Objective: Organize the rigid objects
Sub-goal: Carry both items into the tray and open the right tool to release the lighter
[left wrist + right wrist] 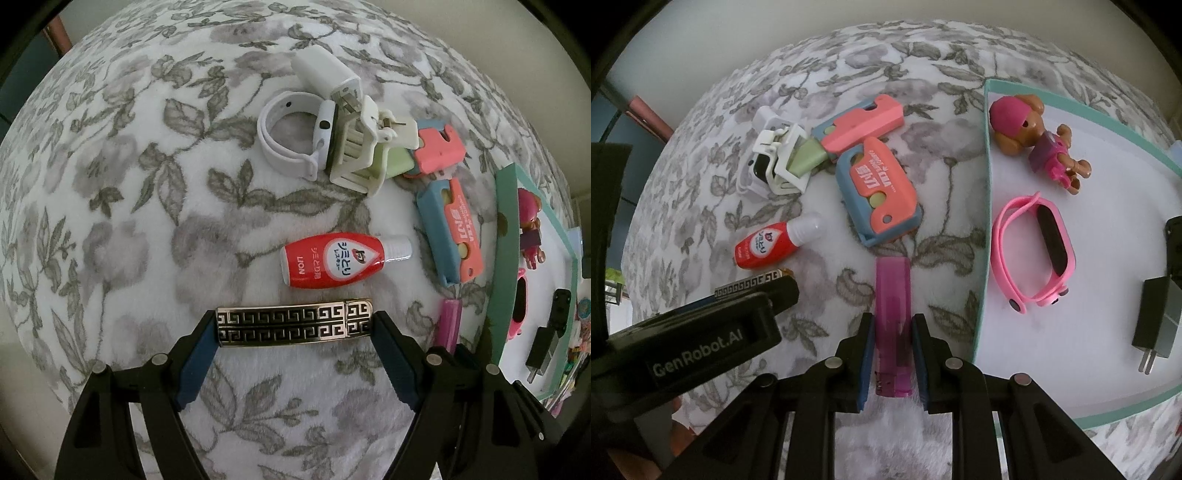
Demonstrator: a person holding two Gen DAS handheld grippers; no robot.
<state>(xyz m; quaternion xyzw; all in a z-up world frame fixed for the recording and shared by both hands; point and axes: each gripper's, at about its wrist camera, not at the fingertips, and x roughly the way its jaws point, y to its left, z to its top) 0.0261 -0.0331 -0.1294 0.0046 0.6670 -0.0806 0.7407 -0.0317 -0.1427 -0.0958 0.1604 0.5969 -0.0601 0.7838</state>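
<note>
My left gripper (pixel 293 325) is shut on a black and gold patterned bar (pixel 293 322), gripping it by its two ends just above the floral blanket. My right gripper (pixel 893 341) is closed around a translucent pink lighter (pixel 892 321) lying on the blanket. A red bottle with a white cap (pixel 334 260) lies just beyond the bar; it also shows in the right wrist view (pixel 768 245). The left gripper's body (pixel 701 332) shows at the left of the right wrist view.
A teal-rimmed tray (pixel 984 206) at the right holds a toy dog (pixel 1034 140), a pink wristband (pixel 1034 254) and a black plug (pixel 1156 325). Two pink and blue toy cutters (pixel 879 192), a white hair clip (pixel 365 147), a white watch band (pixel 288 129) and a white charger (pixel 325 70) lie on the blanket.
</note>
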